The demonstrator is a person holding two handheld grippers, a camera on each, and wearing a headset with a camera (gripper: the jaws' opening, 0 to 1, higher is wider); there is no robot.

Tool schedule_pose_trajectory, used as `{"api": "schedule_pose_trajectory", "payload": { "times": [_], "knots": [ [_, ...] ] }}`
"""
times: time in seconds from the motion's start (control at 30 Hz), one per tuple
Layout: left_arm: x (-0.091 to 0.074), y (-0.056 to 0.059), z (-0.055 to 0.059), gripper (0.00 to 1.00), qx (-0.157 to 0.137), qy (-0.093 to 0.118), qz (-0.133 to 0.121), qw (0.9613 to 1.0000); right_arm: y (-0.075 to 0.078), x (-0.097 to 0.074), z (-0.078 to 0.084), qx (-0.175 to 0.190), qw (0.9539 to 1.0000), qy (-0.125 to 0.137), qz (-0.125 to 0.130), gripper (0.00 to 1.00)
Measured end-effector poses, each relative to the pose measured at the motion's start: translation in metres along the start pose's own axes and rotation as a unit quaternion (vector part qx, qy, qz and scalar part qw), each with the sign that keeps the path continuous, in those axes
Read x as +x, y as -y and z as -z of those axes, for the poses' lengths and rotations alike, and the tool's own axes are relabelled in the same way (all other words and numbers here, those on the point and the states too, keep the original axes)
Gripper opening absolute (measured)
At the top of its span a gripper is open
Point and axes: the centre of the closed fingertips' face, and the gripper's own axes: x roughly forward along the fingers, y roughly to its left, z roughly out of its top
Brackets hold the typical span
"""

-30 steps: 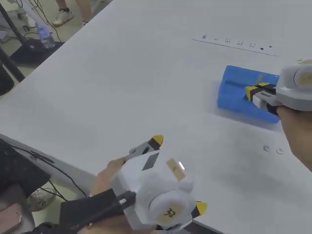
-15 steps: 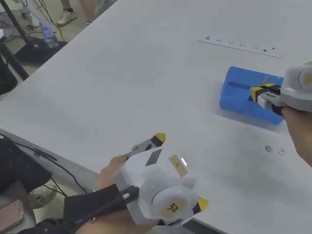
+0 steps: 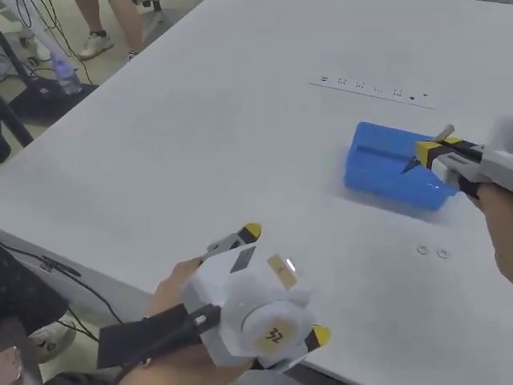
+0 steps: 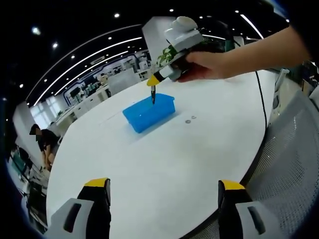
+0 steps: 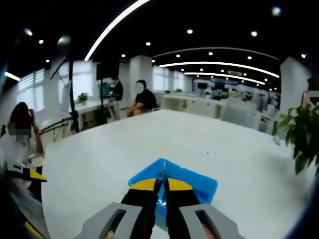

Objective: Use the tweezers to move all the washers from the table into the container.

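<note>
In the head view, the left tool (image 3: 286, 285) sits low and near, at the near edge of the white worktop (image 3: 240, 136). Its two yellow-tipped jaws are spread wide with nothing between them. At the right edge the right tool (image 3: 431, 151) is clenched on the tweezers (image 3: 410, 164), whose dark tip points down over the right part of the blue container (image 3: 377, 164). The container stands on the worktop to the far right of the left tool. Two washers (image 3: 432, 252) lie side by side on the bare worktop, near the container on its near side and outside it. A power strip (image 3: 373, 90) lies flat beyond the container. On the floor at the far left stands a bottle (image 3: 64, 68).

In the left gripper view, the left tool (image 4: 164, 185) has its jaws far apart and released, over open worktop (image 4: 149, 164). Ahead, a hand (image 4: 209, 64) holds the right tool (image 4: 158, 77) above the container (image 4: 144, 115). The tweezers (image 4: 153, 94) hang tip-down just over its far rim. The washers (image 4: 190, 119) rest on the worktop just right of the container.

In the right gripper view, the right tool (image 5: 159, 185) has its jaws pressed together on the tweezers (image 5: 163, 174). The container (image 5: 199, 183) lies directly beneath and ahead. Whether the tweezer tips hold a washer cannot be told. The left tool (image 5: 25, 174) shows at the left edge, and a green plant (image 5: 301, 132) stands at the right.
</note>
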Motion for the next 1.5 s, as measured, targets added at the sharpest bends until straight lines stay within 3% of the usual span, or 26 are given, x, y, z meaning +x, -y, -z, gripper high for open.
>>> {"api": "schedule_pose_trajectory", "payload": {
  "times": [0.27, 0.5, 0.67, 1.17, 1.37, 1.5],
  "knots": [
    [0.0, 0.0, -0.001, 0.91, 0.002, 0.003, 0.001, 1.0, -0.004, -0.026, 0.021, 0.017, 0.9998, -0.012, 0.004, 0.02],
    [-0.001, -0.001, -0.002, 0.91, 0.003, 0.006, 0.0, 1.0, -0.006, -0.042, 0.062, 0.038, 0.998, -0.049, 0.011, 0.02],
    [0.0, -0.001, -0.001, 0.91, 0.003, 0.004, -0.001, 1.0, -0.008, -0.04, 0.082, 0.043, 0.9968, -0.066, 0.011, 0.02],
    [0.001, -0.002, 0.001, 0.9, 0.004, -0.001, -0.004, 1.0, -0.008, -0.047, 0.097, 0.022, 0.996, -0.083, 0.024, 0.03],
    [0.001, -0.002, 0.001, 0.9, 0.003, -0.003, -0.005, 1.0, -0.009, -0.048, 0.096, 0.002, 0.9965, -0.08, 0.023, 0.03],
    [0.001, -0.002, 0.002, 0.9, 0.004, -0.004, -0.005, 1.0, -0.009, -0.048, 0.096, 0.008, 0.9966, -0.079, 0.021, 0.03]
  ]
}}
